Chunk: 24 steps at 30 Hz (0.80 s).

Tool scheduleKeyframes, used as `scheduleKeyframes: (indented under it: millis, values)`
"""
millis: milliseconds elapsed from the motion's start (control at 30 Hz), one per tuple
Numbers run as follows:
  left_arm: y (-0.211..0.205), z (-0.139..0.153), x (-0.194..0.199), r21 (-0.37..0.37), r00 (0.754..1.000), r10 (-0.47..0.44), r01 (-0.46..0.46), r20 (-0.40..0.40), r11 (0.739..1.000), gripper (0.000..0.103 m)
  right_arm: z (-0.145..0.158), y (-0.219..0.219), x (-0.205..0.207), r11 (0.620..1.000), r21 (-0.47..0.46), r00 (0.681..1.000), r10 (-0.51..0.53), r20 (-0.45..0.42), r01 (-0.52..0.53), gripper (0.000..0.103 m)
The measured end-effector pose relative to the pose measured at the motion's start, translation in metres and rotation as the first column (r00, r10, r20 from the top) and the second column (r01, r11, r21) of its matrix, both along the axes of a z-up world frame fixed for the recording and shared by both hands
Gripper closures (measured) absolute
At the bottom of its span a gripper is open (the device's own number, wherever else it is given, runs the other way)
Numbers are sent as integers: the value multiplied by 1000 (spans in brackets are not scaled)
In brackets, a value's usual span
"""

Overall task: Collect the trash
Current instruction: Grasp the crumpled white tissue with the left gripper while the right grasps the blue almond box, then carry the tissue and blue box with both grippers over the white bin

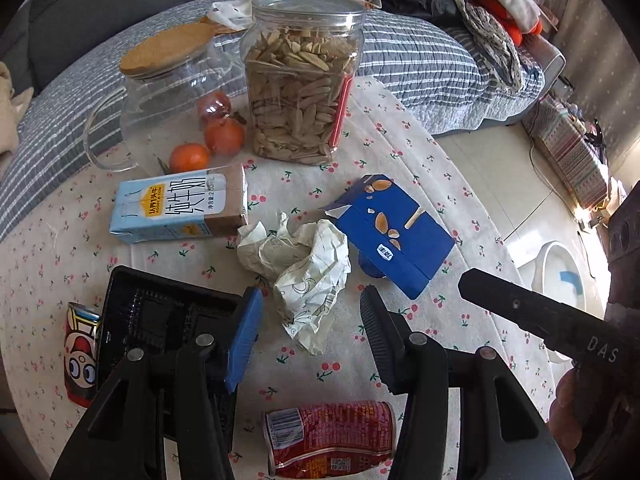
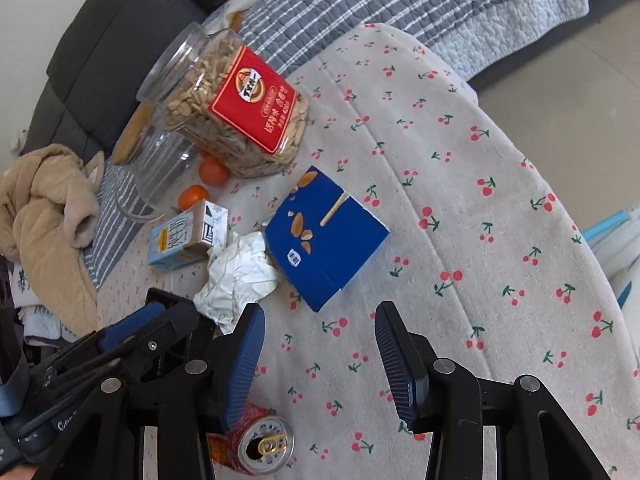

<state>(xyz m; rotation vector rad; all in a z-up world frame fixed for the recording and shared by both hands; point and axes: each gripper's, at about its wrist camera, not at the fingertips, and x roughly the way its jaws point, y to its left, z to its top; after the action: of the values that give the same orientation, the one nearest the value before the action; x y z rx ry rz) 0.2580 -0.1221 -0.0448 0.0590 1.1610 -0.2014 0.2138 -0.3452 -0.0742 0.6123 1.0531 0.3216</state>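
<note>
On the cherry-print tablecloth [image 1: 400, 152] lie a crumpled white paper [image 1: 304, 268], a blue snack box [image 1: 394, 232], a light blue milk carton [image 1: 180, 208] and a red can on its side [image 1: 332, 436]. A cartoon can [image 1: 80, 356] stands at the left. My left gripper [image 1: 310, 332] is open and empty, just short of the paper. My right gripper [image 2: 318, 356] is open and empty, above the cloth near the blue box [image 2: 326, 232], the paper [image 2: 236, 276] to its left and the red can [image 2: 260, 444] below it. The left gripper's fingers [image 2: 132, 324] show at the lower left there.
A jar of seeds [image 1: 300, 88], a glass pitcher with a cork lid [image 1: 160, 100] and small oranges [image 1: 188, 158] stand at the back. A black tray [image 1: 160, 320] lies at the left. A striped quilt [image 1: 420, 60] and sofa lie behind. The table edge and floor are at the right [image 1: 500, 168].
</note>
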Motion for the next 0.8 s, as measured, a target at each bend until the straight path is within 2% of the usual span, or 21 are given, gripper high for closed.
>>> scheduleKeyframes:
  millis: [133,233,300,367,433,467,500,533,567,600,800]
  values:
    - [-5,-16,9,28,1000,-10,11,-13,1000,49,-27,-3,13,992,122,999,-39,-38,44,52]
    - [-7,-23,12,52,1000,-13,14,-9,999,50,-39,-3,19,985,153,996,-75,-54,82,52]
    - [-8,-25,13,32,1000,-19,20,-11,999,51,-43,-2,22,978,179,994,-95,-59,104,52]
    - [-9,-24,13,20,1000,-22,22,-5,1000,63,-47,-2,23,969,213,992,-112,-63,123,54]
    - [-9,-26,13,3,1000,-26,26,-12,1000,68,-52,-3,25,958,248,989,-128,-70,142,60]
    - [-10,-27,12,-3,999,-29,28,-15,1000,71,-54,-2,27,953,262,988,-134,-76,150,65]
    - [-10,-28,12,-4,999,-31,31,-20,1000,78,-56,-2,27,949,273,987,-140,-83,157,72]
    - [-11,-29,11,-7,999,-33,33,-24,999,78,-58,-1,28,946,281,985,-144,-91,164,77]
    - [-11,-30,11,-14,999,-33,33,-27,999,78,-59,0,28,944,283,984,-146,-98,168,88]
    - [-10,-30,10,-22,999,-29,28,-28,999,79,-61,0,28,944,281,983,-149,-102,173,92]
    - [-1,-18,7,-98,1000,-8,5,-29,995,79,-56,-1,24,944,276,983,-164,-82,180,96]
